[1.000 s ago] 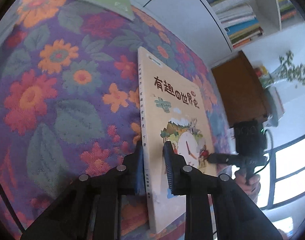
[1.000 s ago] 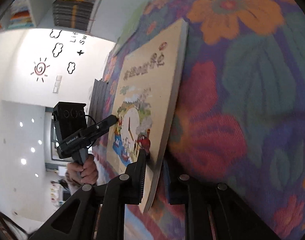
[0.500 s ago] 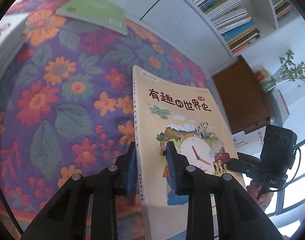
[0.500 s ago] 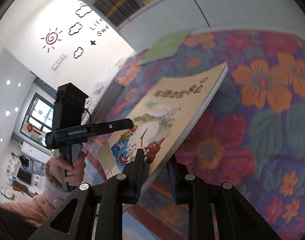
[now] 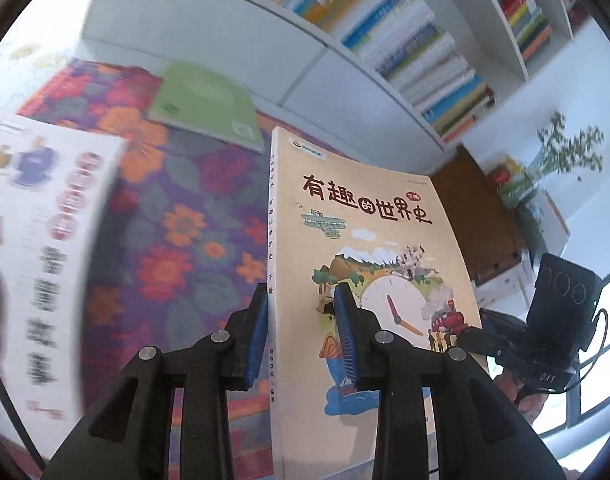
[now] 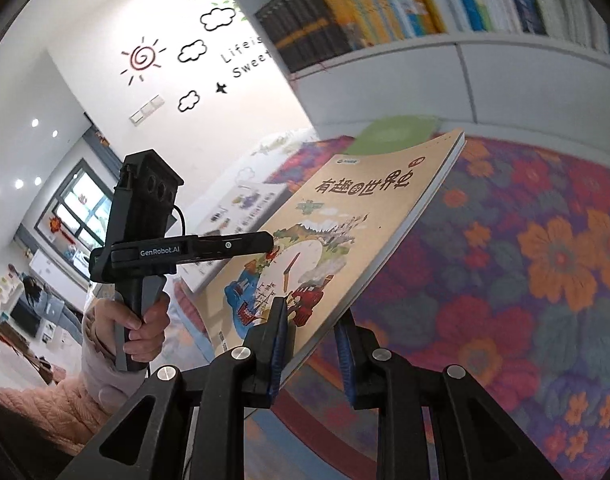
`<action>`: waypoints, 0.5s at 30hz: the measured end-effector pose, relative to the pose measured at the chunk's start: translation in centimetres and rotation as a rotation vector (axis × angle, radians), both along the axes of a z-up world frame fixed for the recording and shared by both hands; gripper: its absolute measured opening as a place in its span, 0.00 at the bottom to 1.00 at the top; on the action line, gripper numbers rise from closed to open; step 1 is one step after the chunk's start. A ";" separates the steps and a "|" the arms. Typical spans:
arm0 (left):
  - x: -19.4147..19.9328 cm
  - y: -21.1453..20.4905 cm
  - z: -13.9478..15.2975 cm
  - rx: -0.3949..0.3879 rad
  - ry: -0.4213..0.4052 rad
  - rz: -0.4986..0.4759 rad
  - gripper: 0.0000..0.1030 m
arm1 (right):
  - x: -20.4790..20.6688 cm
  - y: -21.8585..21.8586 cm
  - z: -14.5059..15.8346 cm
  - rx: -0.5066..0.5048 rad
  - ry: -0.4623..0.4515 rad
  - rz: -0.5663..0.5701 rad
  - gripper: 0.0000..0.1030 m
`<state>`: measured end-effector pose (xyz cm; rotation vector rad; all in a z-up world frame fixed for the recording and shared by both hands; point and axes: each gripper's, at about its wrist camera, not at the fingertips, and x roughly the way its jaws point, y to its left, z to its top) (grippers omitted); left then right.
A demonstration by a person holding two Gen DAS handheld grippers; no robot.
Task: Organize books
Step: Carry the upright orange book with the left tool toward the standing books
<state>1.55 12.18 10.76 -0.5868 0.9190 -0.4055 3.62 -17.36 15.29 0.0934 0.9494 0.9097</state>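
A flowered cloth in purple, orange and red [image 5: 193, 240] covers the surface, with white shelving behind it and daylight coming off a window at the edge of the room.

Nearest in the left wrist view, the left gripper [image 5: 301, 332] is clamped on the tan illustrated book [image 5: 369, 264]: one blue pad behind the spine, the other flat on the front cover beside the clock drawing. The book is up off the cloth, spine edge facing the camera, cover tilted to the right.

In the right wrist view, the right gripper [image 6: 311, 350] has the same book's near corner between its pads; one pad lies on the cover by the red train, the other sits under the page edge. Whether that lower pad actually presses, I cannot tell. To its left, a hand [image 6: 145, 328] in a pale pink sleeve grips the handle of the left gripper, whose finger reaches across the cover.

Further out on the cloth, a white book with blurred print [image 5: 37, 248] lies to the left, and a green book [image 5: 205, 104] lies flat near the back edge. Beyond that, the white bookshelf [image 5: 421, 52] is packed with colourful spines, with a brown box [image 5: 481, 216] and a leafy plant [image 5: 565, 148] off to the right.
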 end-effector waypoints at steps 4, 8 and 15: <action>-1.0 4.3 0.9 0.009 -0.030 0.051 0.27 | -0.1 4.3 1.0 0.007 -0.020 0.041 0.22; -1.9 8.4 1.6 0.047 -0.046 0.100 0.27 | 0.6 8.8 1.0 0.045 0.008 0.088 0.22; -2.6 14.8 0.5 0.094 -0.015 0.200 0.28 | 1.4 16.3 -0.5 0.068 0.047 0.162 0.22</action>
